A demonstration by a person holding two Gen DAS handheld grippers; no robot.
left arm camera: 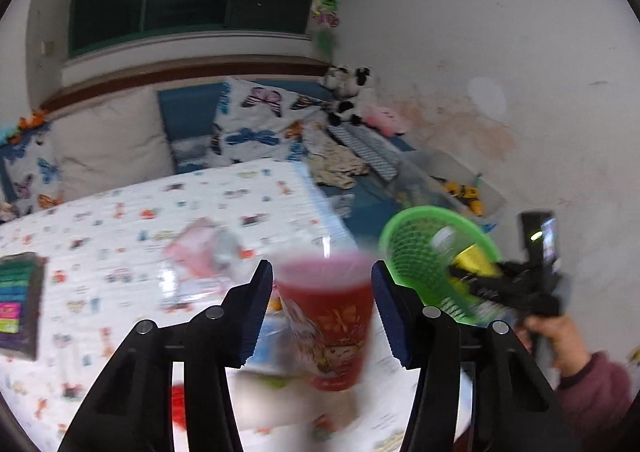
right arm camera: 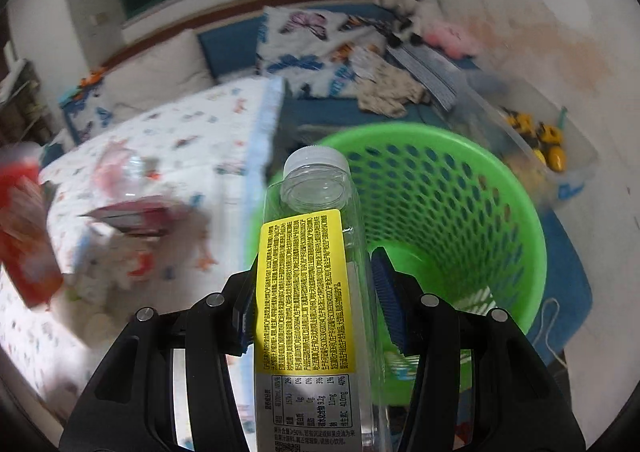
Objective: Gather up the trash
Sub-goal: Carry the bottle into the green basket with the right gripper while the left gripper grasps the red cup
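A red paper cup [left arm camera: 326,316] with a printed pattern sits upright between my left gripper's [left arm camera: 322,272] blue pads, which press on its sides; it hangs above the bed. The same cup [right arm camera: 24,232] shows blurred at the far left of the right wrist view. My right gripper [right arm camera: 316,264] is shut on a clear plastic bottle [right arm camera: 312,236] with a yellow label and white cap. The bottle's neck points at the mouth of a green perforated basket [right arm camera: 460,187]. In the left wrist view the basket [left arm camera: 424,248] and bottle [left arm camera: 474,258] lie to the right, beside a person's hand [left arm camera: 552,332].
A bed with a butterfly-print quilt [left arm camera: 160,211] fills the left. A pink plastic wrapper [left arm camera: 200,252] and more packaging [right arm camera: 132,215] lie on it. A case of coloured items [left arm camera: 20,300] sits at the left edge. A clear bin with yellow toy trucks [right arm camera: 544,139] stands by the wall.
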